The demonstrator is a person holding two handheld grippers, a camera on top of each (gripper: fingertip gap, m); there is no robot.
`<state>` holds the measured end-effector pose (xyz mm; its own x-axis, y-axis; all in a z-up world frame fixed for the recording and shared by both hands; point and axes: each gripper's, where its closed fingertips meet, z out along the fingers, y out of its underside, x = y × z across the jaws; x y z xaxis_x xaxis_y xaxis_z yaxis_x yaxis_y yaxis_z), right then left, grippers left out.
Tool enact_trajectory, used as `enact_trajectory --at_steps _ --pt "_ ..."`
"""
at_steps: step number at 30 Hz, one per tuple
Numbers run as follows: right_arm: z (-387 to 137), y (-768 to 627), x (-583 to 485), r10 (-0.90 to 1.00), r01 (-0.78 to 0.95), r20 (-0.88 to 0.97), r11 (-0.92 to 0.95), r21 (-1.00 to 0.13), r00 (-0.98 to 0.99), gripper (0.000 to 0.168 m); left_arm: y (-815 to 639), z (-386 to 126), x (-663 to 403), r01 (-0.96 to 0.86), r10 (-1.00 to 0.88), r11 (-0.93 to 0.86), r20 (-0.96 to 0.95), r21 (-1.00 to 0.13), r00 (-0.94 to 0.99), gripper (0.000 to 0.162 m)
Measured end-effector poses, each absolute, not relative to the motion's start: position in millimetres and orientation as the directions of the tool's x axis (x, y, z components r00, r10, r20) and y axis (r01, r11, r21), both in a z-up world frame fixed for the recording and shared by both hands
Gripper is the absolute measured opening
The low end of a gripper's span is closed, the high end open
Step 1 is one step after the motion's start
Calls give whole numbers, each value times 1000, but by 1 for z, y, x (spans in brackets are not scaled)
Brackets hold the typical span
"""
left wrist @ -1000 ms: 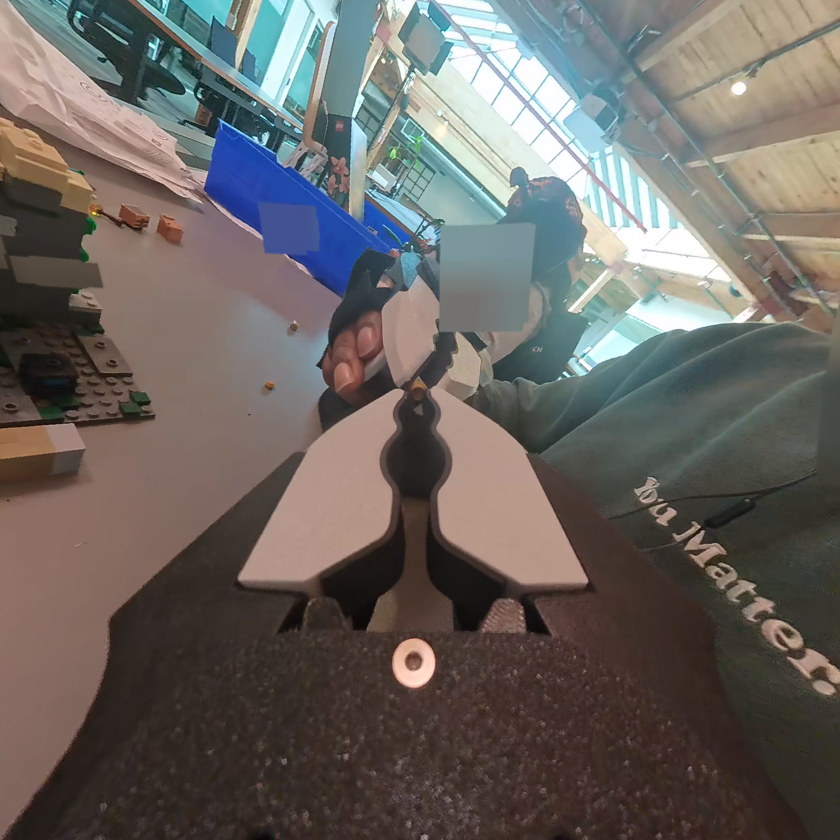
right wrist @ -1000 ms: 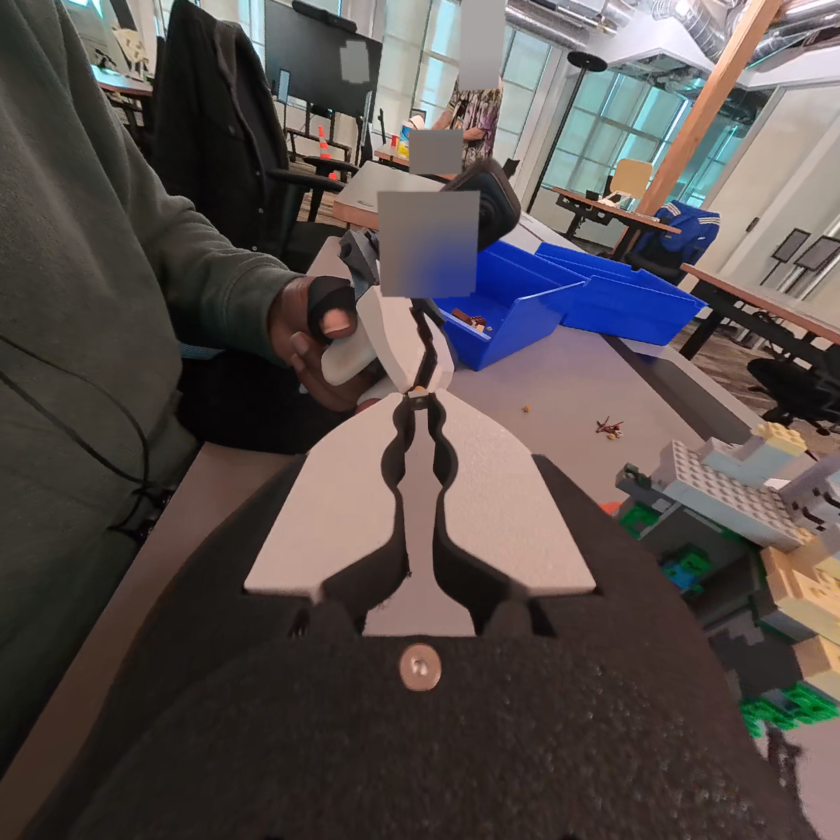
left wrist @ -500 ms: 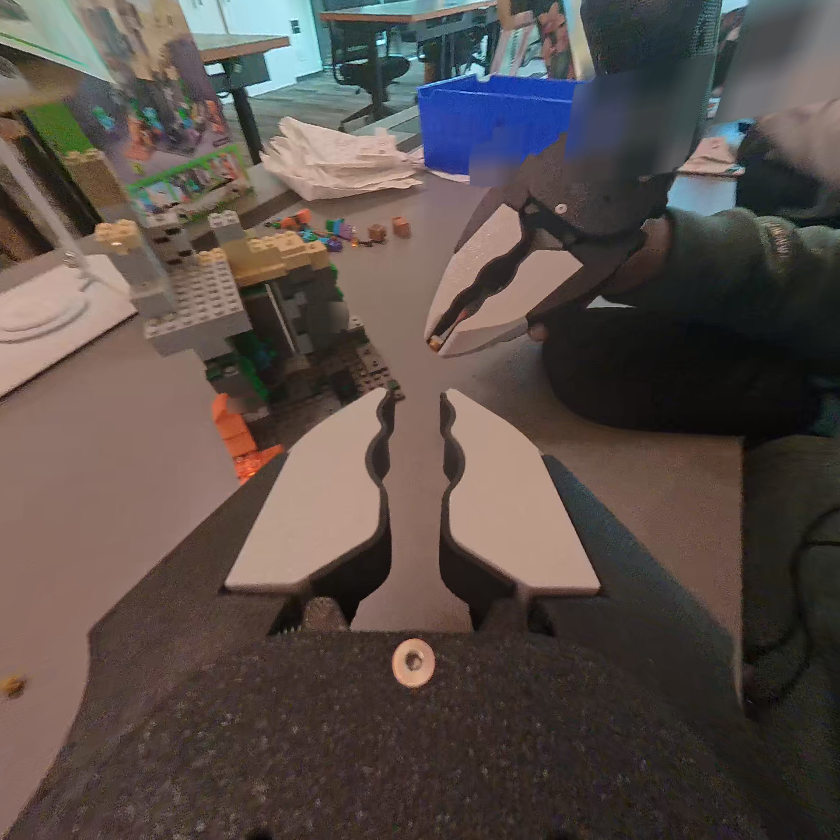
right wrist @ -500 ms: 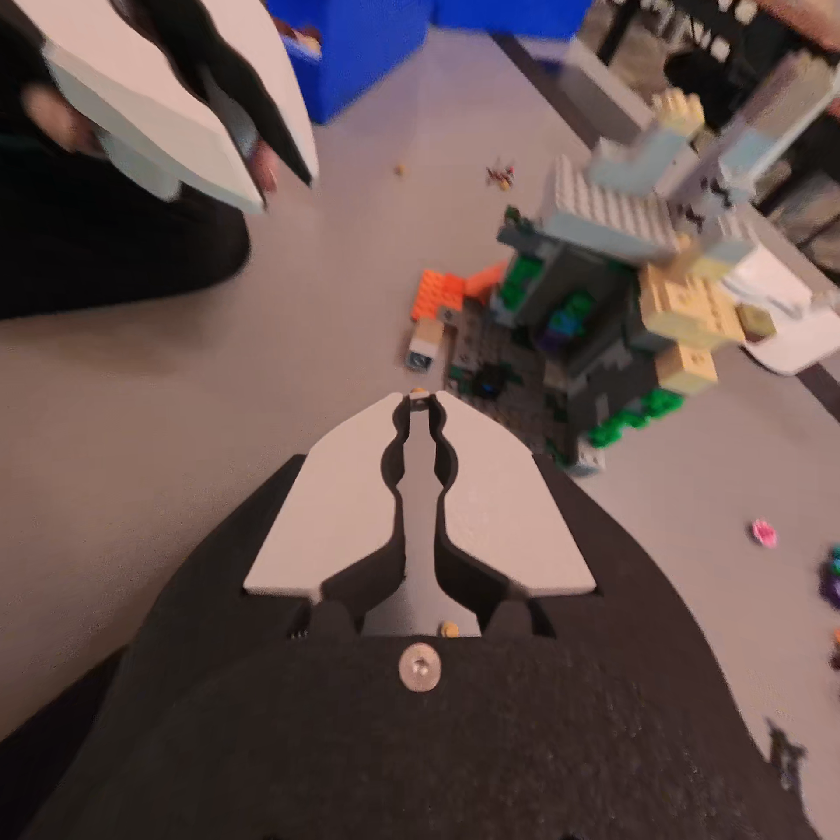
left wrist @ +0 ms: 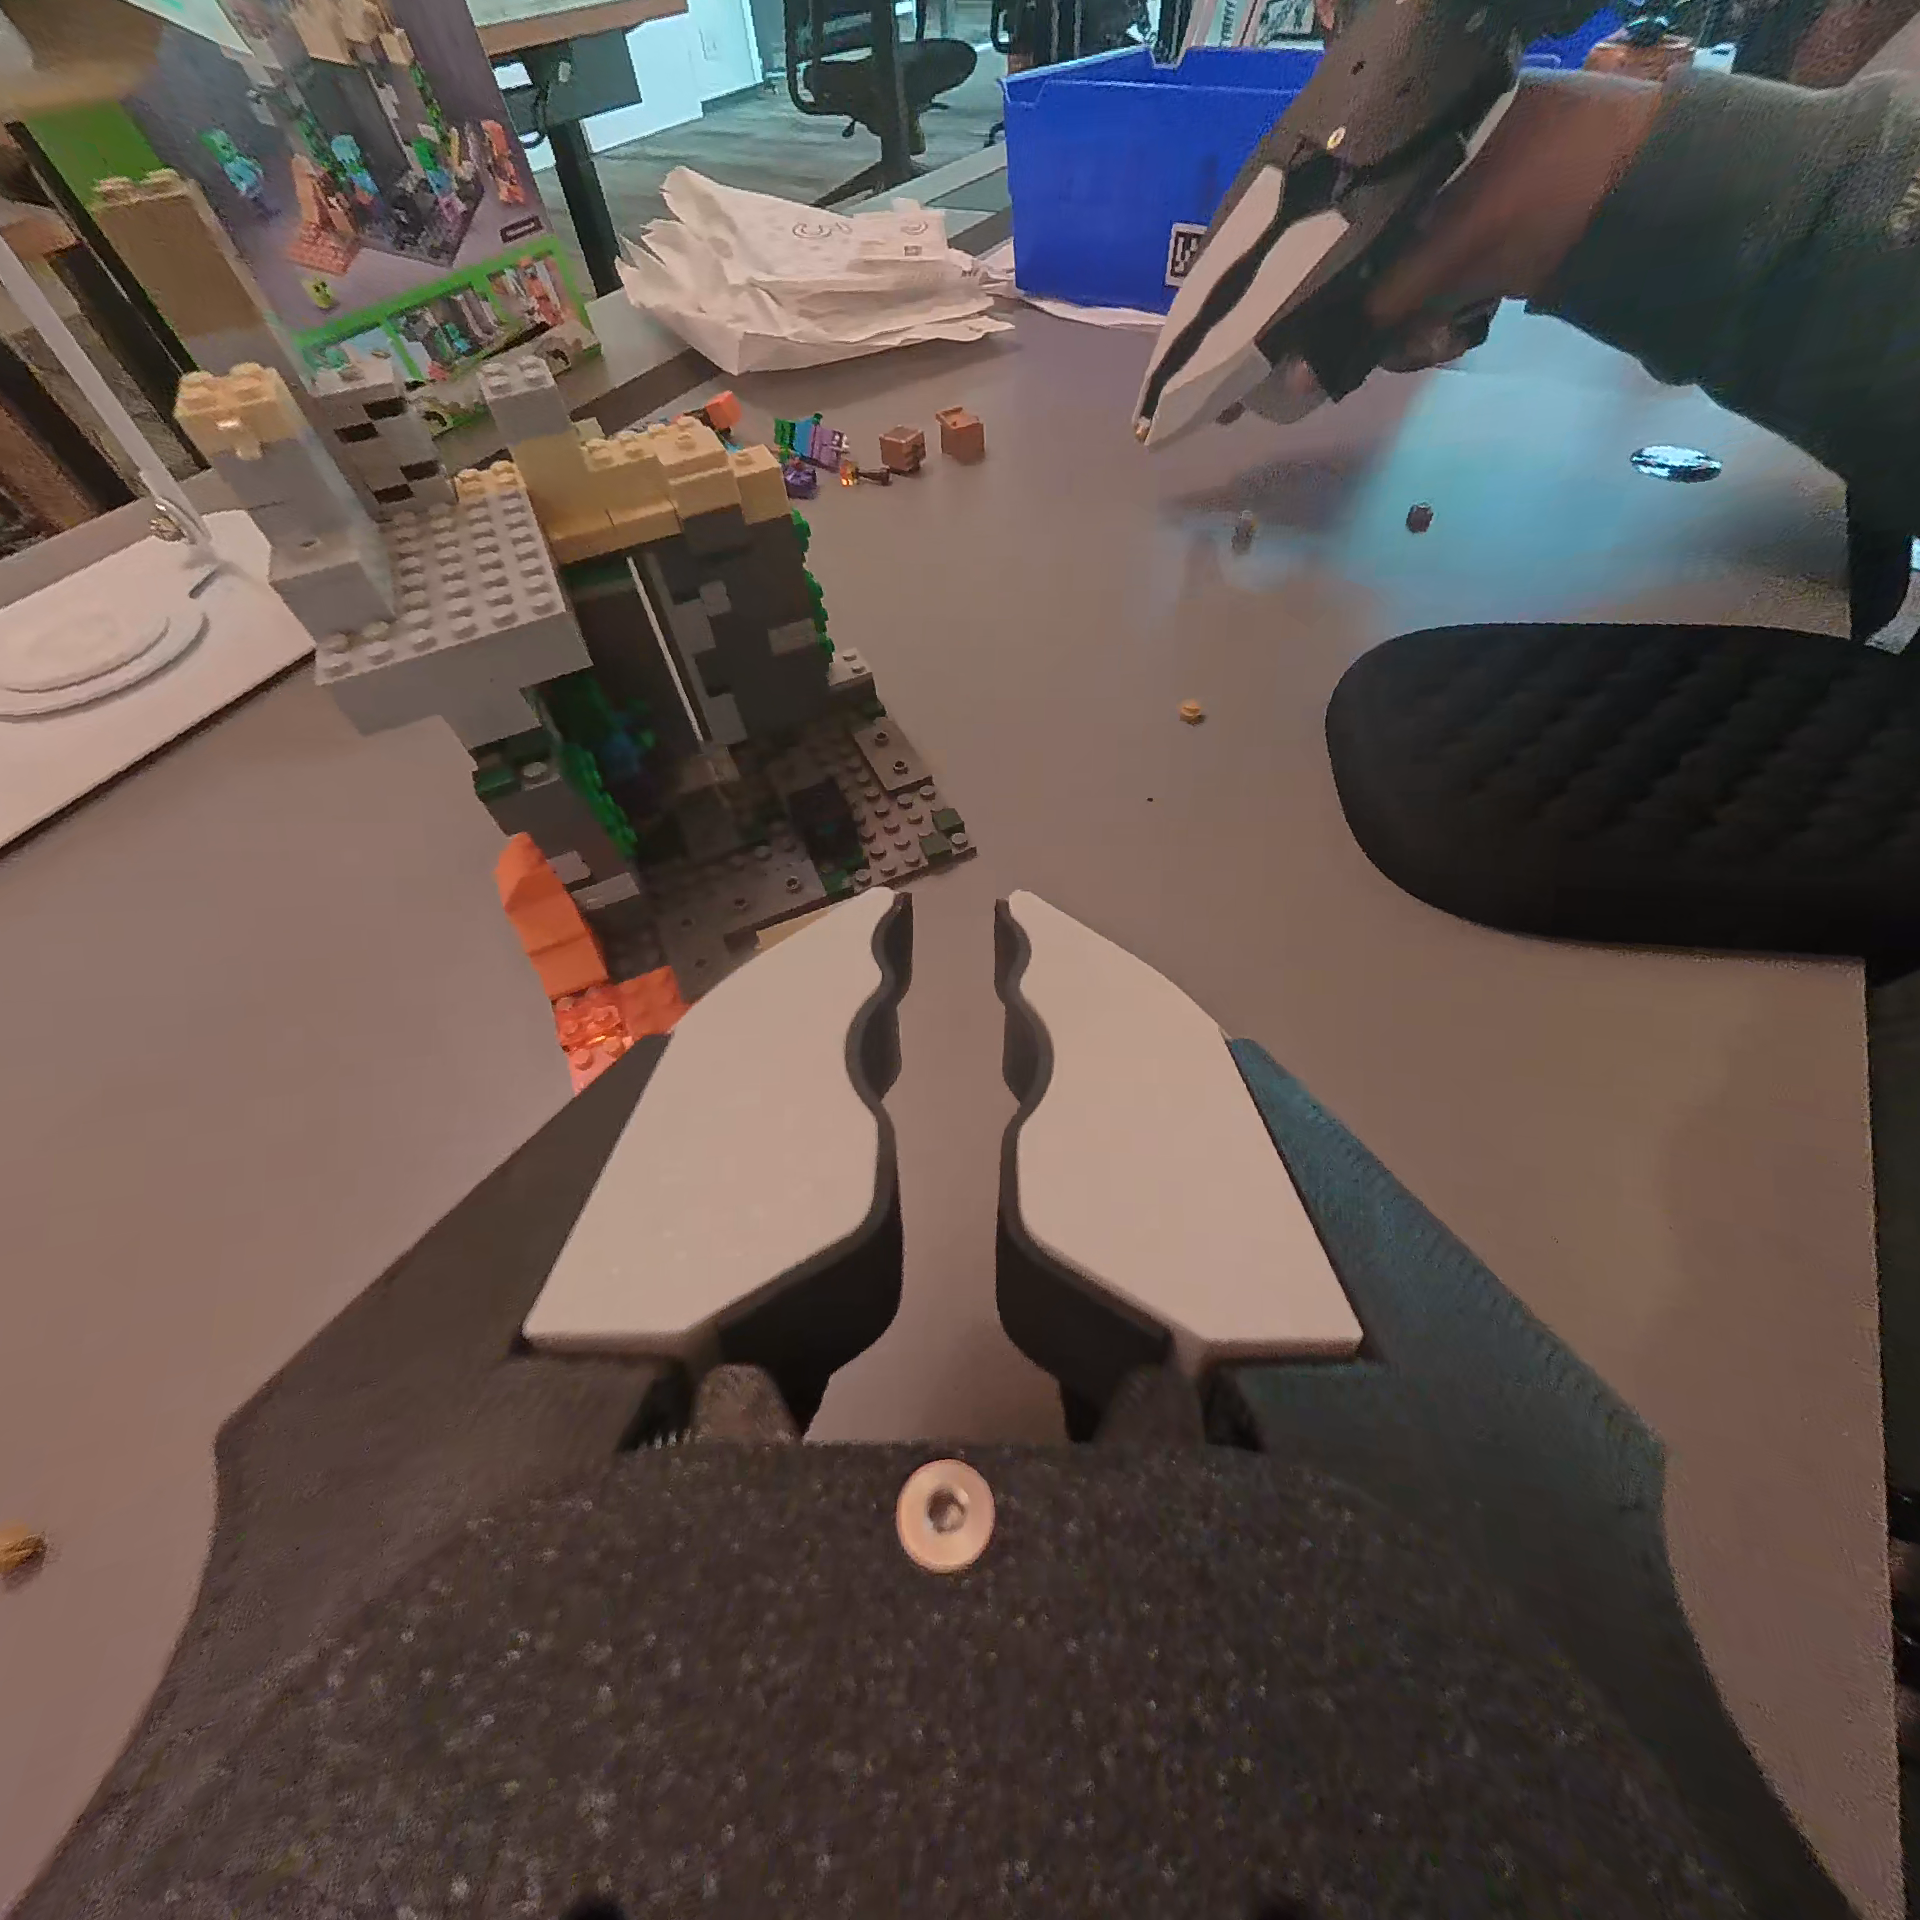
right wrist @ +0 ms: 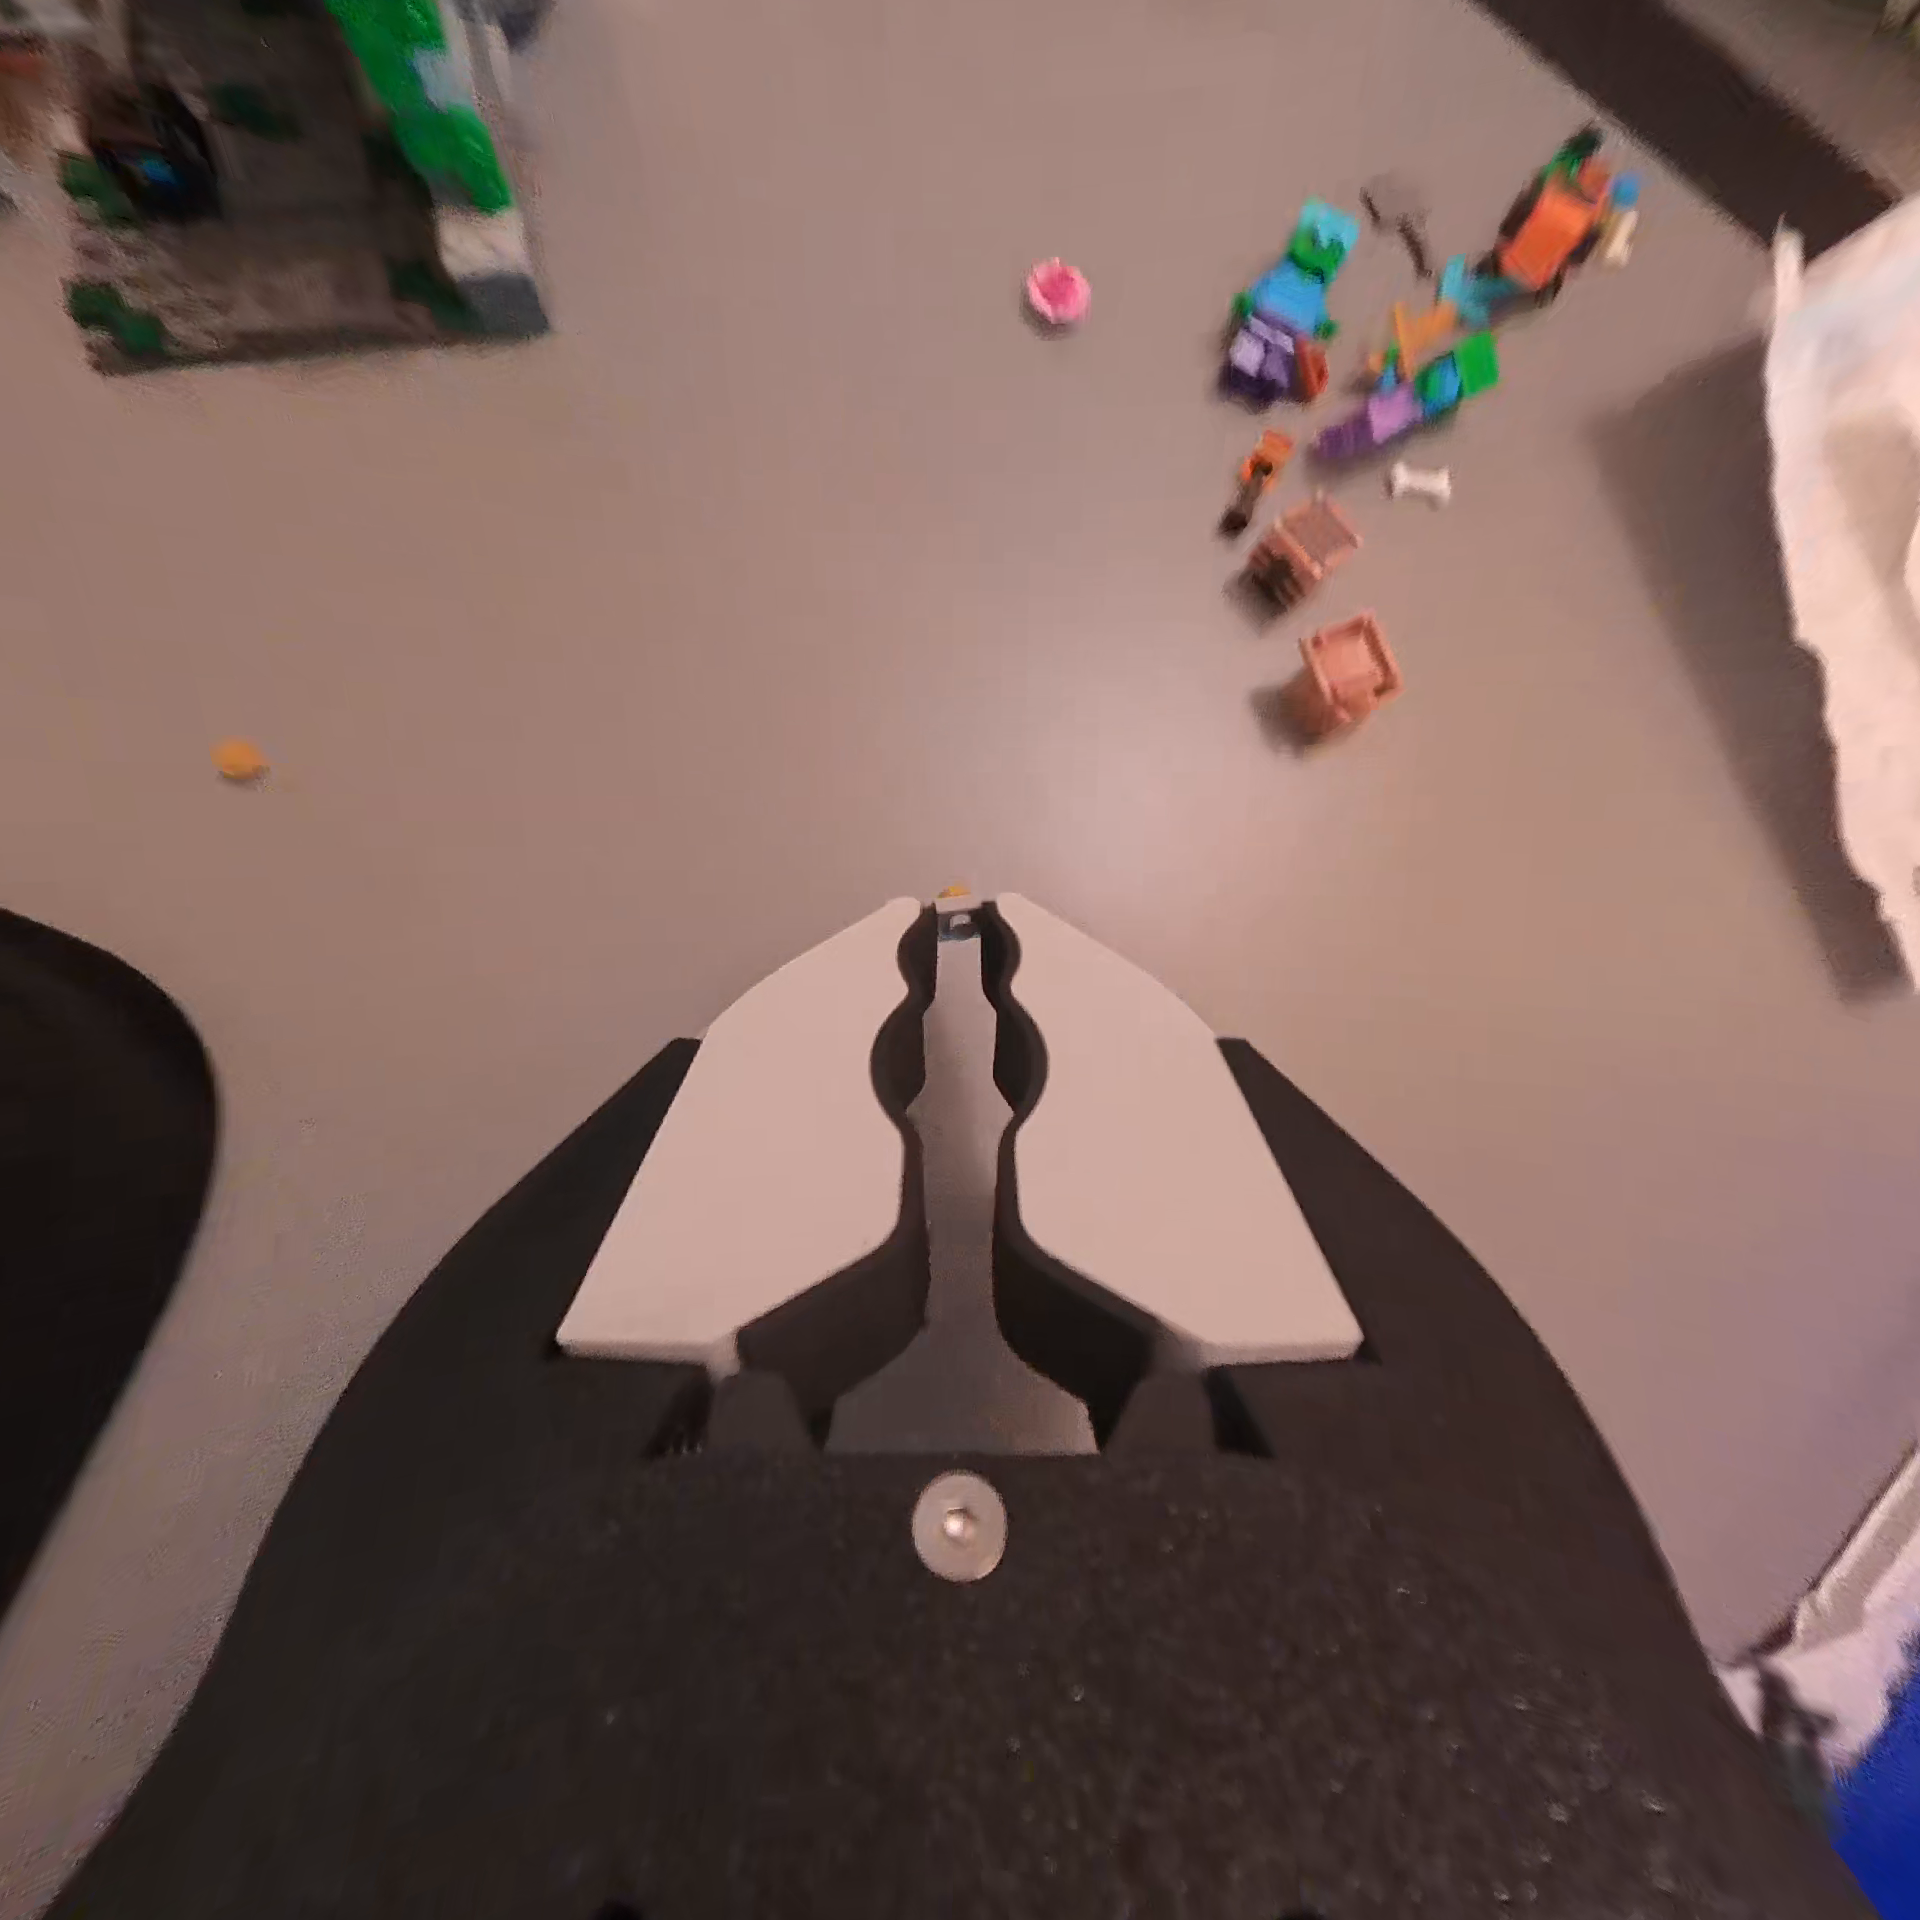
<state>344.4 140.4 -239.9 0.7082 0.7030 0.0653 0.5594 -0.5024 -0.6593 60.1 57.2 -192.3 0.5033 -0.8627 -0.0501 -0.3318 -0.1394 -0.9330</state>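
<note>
A tiny grey-and-tan brick piece sits pinched between the tips of the right gripper, above the smooth grey table. The left gripper hangs empty, fingers apart, beside the studded brick castle. What the blue plastic bin behind contains cannot be seen.

In the left wrist view, bare grey table runs up the middle of the frame, with the brick building crowding its left side and the black padded rest closing the right. The paper heap and blue bin block the top. In the right wrist view the centre lies open, with scattered small pieces at upper right and white paper along the right edge.
</note>
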Motion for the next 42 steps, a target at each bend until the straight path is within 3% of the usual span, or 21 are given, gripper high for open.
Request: enact_trajectory --at_steps 5,12,16,27,32,40,42 --pt "-257 137 344 722 561 19 -520 -645 691 18 56 -189 58 -311 -862 -135 -43 -941 505 13" --pt "-242 112 349 740 538 -1 -489 -687 672 32 54 -193 60 -330 -872 -132 -49 -935 488 10" --pt "-246 89 353 774 573 -14 -481 -664 633 45 53 -194 61 -343 -873 -126 -60 -931 483 8" --pt "-266 65 336 841 704 -9 -459 -542 542 61 51 -198 64 -380 -877 -112 -88 -918 472 5" --pt "-264 85 335 825 703 -8 -486 -520 565 79 48 -199 65 -398 -878 -82 -123 -914 462 4" --pt "-247 80 330 836 661 -53 -469 -586 546 65 46 -201 67 -406 -888 -79 -121 -910 443 3" --pt "-249 80 337 825 672 -17 -472 -570 565 53 46 -202 67 -408 -890 -77 -123 -910 440 3"
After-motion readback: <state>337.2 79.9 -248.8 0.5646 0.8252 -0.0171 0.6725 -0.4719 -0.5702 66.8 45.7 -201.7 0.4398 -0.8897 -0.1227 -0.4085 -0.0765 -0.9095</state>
